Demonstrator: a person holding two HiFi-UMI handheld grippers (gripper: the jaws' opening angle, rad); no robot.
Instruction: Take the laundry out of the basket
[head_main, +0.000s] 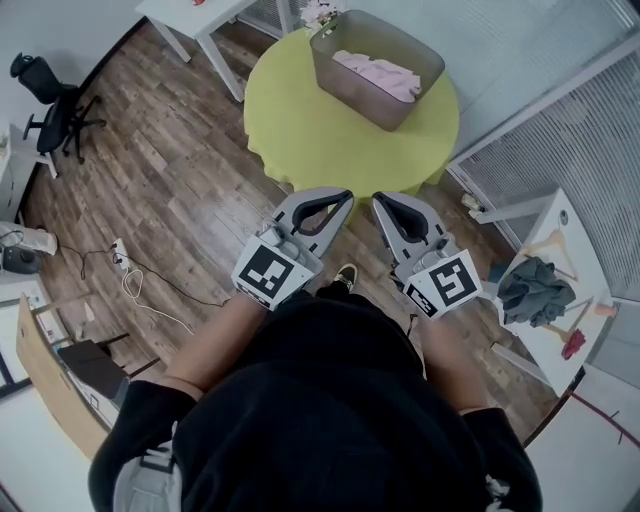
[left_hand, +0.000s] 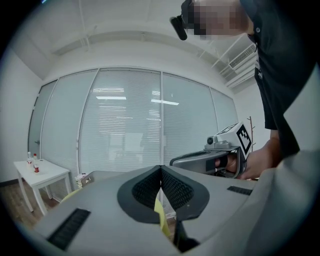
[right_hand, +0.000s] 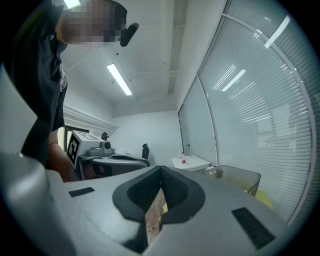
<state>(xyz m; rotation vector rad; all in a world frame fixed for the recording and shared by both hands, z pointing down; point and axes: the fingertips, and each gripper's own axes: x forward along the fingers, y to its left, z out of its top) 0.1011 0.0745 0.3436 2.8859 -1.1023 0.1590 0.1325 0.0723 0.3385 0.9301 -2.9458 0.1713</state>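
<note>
A grey basket (head_main: 376, 70) stands on the round yellow-green table (head_main: 300, 130) ahead of me, with pink laundry (head_main: 380, 72) lying inside it. Both grippers are held level in front of my body, short of the table's near edge. The left gripper (head_main: 343, 198) is shut, its tips touching, with nothing between them (left_hand: 161, 169). Beside it, the right gripper (head_main: 381, 201) is shut and empty too (right_hand: 161, 169). From the right gripper view the basket (right_hand: 241, 178) shows ahead to the right, apart from the jaws.
A white side table (head_main: 195, 22) stands beyond the round table at the left. An office chair (head_main: 52, 112) and a power strip with cables (head_main: 125, 268) are on the wood floor at left. At right, a white table holds dark clothes (head_main: 535, 290). Blind-covered glass walls close the far side.
</note>
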